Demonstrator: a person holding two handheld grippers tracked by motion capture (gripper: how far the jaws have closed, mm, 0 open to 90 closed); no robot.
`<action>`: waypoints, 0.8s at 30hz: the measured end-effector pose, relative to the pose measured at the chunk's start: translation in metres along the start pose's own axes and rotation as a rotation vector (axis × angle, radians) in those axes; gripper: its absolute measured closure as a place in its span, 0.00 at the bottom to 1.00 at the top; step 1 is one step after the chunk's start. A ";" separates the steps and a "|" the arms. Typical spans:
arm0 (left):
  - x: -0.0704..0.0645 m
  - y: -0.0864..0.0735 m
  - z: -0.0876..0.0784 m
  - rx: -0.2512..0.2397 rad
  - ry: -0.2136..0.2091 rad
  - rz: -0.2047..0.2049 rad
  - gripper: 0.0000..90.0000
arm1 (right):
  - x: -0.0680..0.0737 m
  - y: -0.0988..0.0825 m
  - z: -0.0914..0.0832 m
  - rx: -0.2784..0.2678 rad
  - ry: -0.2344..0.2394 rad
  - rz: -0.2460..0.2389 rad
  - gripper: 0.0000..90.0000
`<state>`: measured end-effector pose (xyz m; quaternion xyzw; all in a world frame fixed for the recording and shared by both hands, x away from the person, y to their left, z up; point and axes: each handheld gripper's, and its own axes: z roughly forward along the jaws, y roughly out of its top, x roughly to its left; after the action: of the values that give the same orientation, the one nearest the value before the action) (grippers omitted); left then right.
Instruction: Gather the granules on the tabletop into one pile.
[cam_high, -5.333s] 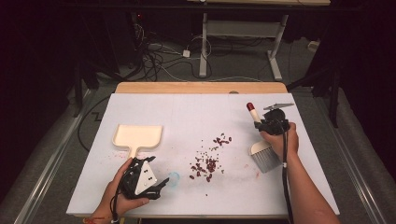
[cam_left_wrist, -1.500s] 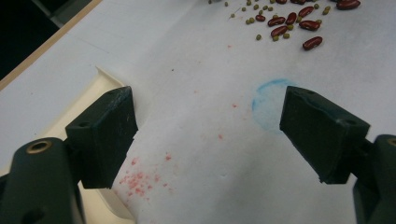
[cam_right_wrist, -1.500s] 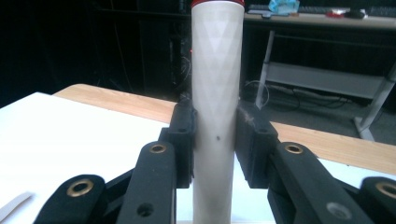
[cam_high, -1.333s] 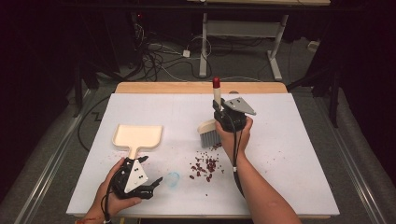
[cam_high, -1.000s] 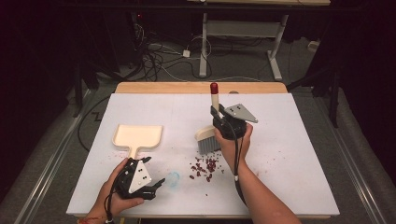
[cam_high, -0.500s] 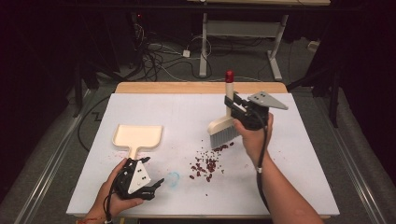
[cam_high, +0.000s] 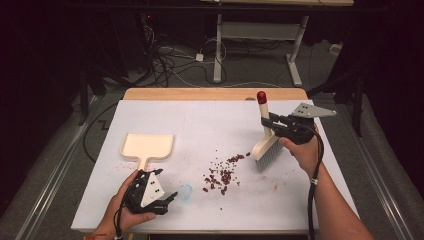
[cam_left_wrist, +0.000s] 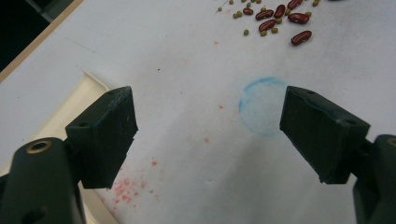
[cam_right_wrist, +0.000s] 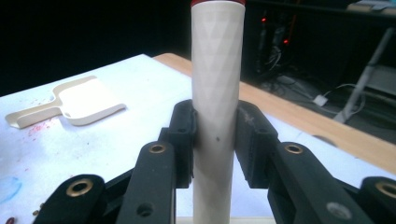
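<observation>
My right gripper (cam_high: 267, 121) is shut on the cream handle of a hand brush (cam_high: 265, 145) with a red cap; the brush head hangs just right of a scatter of red beans and small seeds (cam_high: 223, 173) on the white table. In the right gripper view the handle (cam_right_wrist: 215, 93) stands upright between the two pads. My left gripper (cam_high: 170, 199) rests open near the front left edge, nothing between its pads (cam_left_wrist: 111, 130). It sits just in front of the cream dustpan (cam_high: 147, 147). A dustpan edge (cam_left_wrist: 74, 100) and some beans (cam_left_wrist: 275, 18) show in the left gripper view.
A blue circle mark (cam_high: 185, 191) lies on the white table cover (cam_high: 200, 120) beside the left gripper; it shows between the jaws as a blue circle (cam_left_wrist: 262, 105). A wooden table edge (cam_high: 215, 93) runs along the back. Cables and table legs (cam_high: 220, 45) lie on the floor beyond.
My right gripper has carried the brush to the right, from left of and above the bean scatter to its right side. The left hand has stayed in place.
</observation>
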<state>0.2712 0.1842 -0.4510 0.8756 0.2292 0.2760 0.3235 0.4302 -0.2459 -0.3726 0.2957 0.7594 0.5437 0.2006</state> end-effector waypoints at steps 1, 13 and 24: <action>0.000 0.000 0.000 0.000 -0.002 0.002 0.20 | -0.005 -0.004 0.008 0.008 0.029 0.004 0.79; 0.004 -0.003 -0.002 -0.015 0.001 -0.013 0.20 | 0.018 -0.007 0.049 0.013 0.275 -0.079 0.78; 0.004 -0.003 -0.003 -0.012 -0.001 -0.003 0.20 | 0.047 -0.007 0.054 -0.057 0.530 -0.106 0.78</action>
<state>0.2715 0.1894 -0.4500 0.8735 0.2285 0.2764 0.3293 0.4270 -0.1778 -0.3965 0.0971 0.7842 0.6120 0.0314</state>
